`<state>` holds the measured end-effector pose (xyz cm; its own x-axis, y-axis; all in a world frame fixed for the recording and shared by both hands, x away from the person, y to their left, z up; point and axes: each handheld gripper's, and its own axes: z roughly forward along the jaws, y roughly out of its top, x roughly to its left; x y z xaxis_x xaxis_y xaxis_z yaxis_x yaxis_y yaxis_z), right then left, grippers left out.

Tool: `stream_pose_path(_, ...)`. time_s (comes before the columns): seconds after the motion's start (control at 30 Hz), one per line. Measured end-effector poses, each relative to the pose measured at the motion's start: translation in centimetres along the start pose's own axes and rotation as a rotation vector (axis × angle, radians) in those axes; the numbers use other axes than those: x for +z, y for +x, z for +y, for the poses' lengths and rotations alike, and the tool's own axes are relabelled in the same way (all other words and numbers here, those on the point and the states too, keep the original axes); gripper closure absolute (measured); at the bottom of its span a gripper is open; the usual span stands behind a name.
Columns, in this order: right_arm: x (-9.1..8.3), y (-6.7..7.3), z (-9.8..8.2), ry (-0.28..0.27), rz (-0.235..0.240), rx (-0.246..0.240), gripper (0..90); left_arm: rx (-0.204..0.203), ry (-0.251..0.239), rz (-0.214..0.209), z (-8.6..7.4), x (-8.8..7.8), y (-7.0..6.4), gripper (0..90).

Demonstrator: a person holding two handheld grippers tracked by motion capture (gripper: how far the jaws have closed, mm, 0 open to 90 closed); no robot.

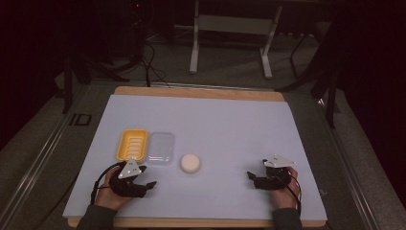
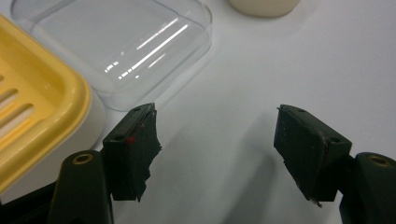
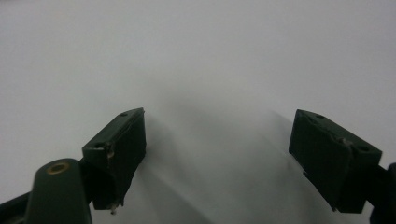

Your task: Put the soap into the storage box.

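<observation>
Beside the yellow soap dish, nothing has been picked up yet.

Near the front edge of the counter (image 1: 215, 120), the left claw (image 1: 152, 184) rests just in front of the yellow soap dish (image 1: 132, 144), its jaws standing apart with only bare counter between them; the right claw (image 1: 250, 176) lies well off to the dish's right, jaws likewise parted and holding nothing. Touching the dish's right side sits the clear lid (image 1: 160, 149), lying flat on the counter rather than on the dish. Just beyond the lid, farther right of the dish, lies the round pale soap (image 1: 190, 163), apart from both and untouched. My guess is the soap belongs in the dish with the lid over it; judged that way, every step is left to do.
</observation>
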<state>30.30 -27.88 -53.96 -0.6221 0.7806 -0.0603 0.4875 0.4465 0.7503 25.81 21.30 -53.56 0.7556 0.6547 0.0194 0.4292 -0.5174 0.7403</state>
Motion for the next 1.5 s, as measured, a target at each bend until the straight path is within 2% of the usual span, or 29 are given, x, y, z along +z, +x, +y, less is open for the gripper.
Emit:
stream_pose_path(0.1,0.0,0.2,0.0,0.001,0.003,-0.019,18.2,0.002,-0.002,0.001,0.0,-0.2,0.0,30.7)
stream_pose_path(0.3,0.0,0.1,0.0,0.0,0.013,-0.02,18.2,0.002,-0.001,-0.007,0.0,-0.2,-0.1,30.7)
stream_pose_path(0.53,-0.3,0.1,-0.1,-0.031,0.013,-0.017,18.2,-0.001,0.001,-0.01,0.0,-0.2,-0.2,30.4)
stream_pose_path(0.9,-0.7,0.4,-0.4,-0.08,0.006,-0.037,18.2,0.006,0.011,-0.031,0.1,0.0,-0.2,30.1)
stream_pose_path(1.27,-1.0,0.5,-0.5,-0.109,-0.001,-0.048,18.2,0.035,0.019,-0.037,0.8,-0.2,0.0,30.7)
stream_pose_path(1.5,-1.1,0.5,-0.5,-0.113,-0.002,-0.053,18.2,0.06,0.039,-0.06,1.1,-0.3,0.0,30.6)
